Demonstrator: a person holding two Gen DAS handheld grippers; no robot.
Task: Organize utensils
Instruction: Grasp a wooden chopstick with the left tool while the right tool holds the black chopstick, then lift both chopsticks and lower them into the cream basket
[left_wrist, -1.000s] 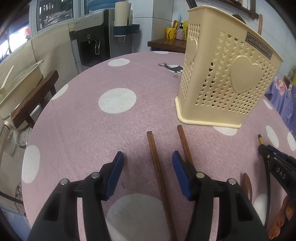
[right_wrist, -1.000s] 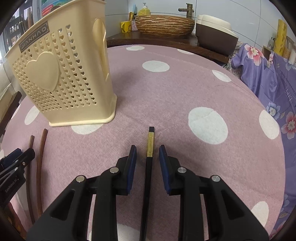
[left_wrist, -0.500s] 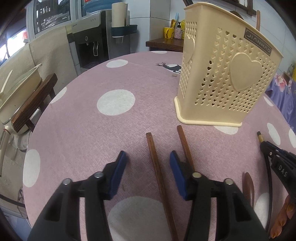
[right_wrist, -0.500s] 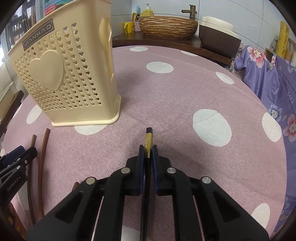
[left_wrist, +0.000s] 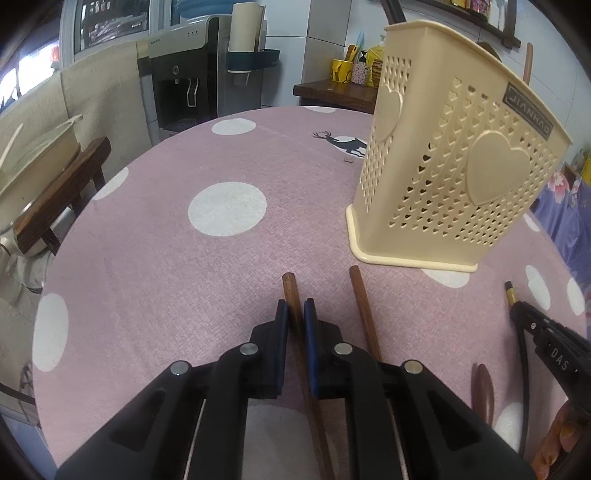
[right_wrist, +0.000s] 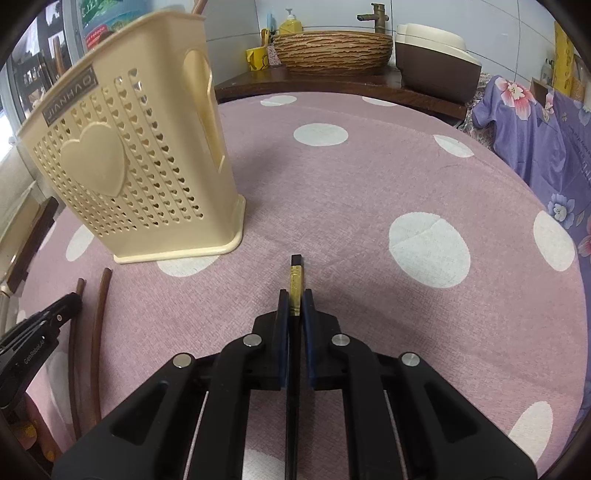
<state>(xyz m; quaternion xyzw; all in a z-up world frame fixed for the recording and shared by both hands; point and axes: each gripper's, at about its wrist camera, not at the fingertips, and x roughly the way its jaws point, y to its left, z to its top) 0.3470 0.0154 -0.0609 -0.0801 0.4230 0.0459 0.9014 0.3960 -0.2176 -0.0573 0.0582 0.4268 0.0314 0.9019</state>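
Observation:
A cream perforated utensil holder (left_wrist: 458, 173) stands on the pink dotted tablecloth; it also shows in the right wrist view (right_wrist: 136, 166). My left gripper (left_wrist: 294, 314) is shut on a brown wooden utensil handle (left_wrist: 289, 286) lying on the cloth. A second wooden handle (left_wrist: 360, 299) lies just to its right. My right gripper (right_wrist: 294, 306) is shut on a black chopstick with a gold band (right_wrist: 296, 280), low over the cloth. The left gripper (right_wrist: 44, 332) shows in the right wrist view beside the two wooden handles (right_wrist: 96, 332).
A brown spoon bowl (left_wrist: 484, 391) lies at the right. A wooden bench (left_wrist: 62, 192) and water dispenser (left_wrist: 184, 88) stand beyond the table's left edge. A woven basin (right_wrist: 332, 48), a cooker (right_wrist: 436, 62) and purple cloth (right_wrist: 535, 129) lie beyond the far edge.
My left gripper has closed from open onto the left wooden handle. My right gripper closed on the black chopstick and holds it, with the view shifted slightly.

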